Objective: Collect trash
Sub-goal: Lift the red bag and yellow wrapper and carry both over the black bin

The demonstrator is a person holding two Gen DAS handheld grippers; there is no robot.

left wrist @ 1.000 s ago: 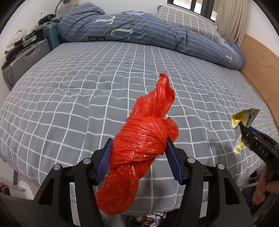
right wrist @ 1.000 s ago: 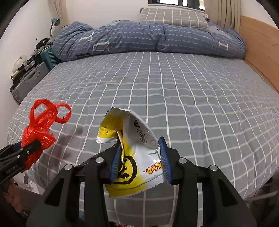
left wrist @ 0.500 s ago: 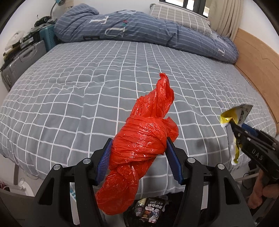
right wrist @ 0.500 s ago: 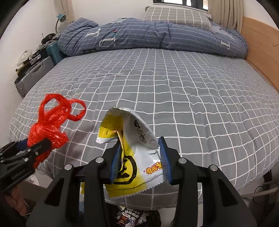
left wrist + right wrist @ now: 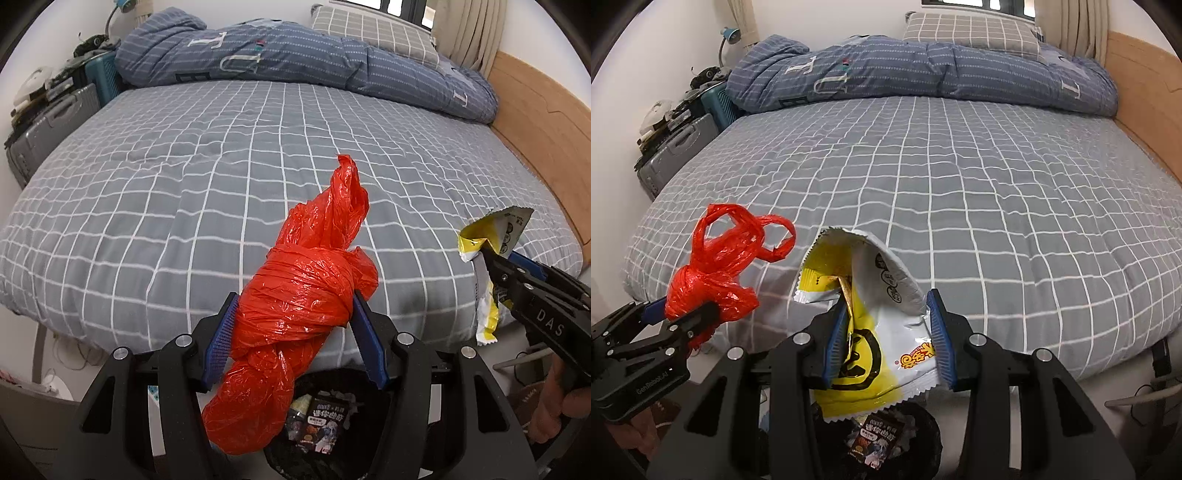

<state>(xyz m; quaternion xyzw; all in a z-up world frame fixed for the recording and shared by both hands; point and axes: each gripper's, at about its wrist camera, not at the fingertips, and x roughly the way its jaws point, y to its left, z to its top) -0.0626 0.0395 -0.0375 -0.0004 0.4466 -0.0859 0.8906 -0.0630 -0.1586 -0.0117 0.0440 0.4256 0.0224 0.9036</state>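
Observation:
My left gripper [image 5: 291,336] is shut on a knotted red plastic bag [image 5: 295,317], held in the air past the bed's foot edge. It also shows in the right wrist view [image 5: 713,273] at the left. My right gripper [image 5: 886,336] is shut on an opened yellow and white snack wrapper [image 5: 882,347], also seen in the left wrist view [image 5: 487,258] at the right. A black trash bin [image 5: 369,454] with wrappers inside stands on the floor right below both grippers; it shows in the right wrist view [image 5: 927,435] too.
A bed with a grey checked cover [image 5: 942,192] fills the view ahead, with a blue striped duvet [image 5: 923,74] and pillow at its head. A grey suitcase [image 5: 48,133] and clutter stand at the left. A wooden bed side [image 5: 535,140] runs along the right.
Both grippers have pulled back from over the bed with their loads. The trash bin has come into view beneath them.

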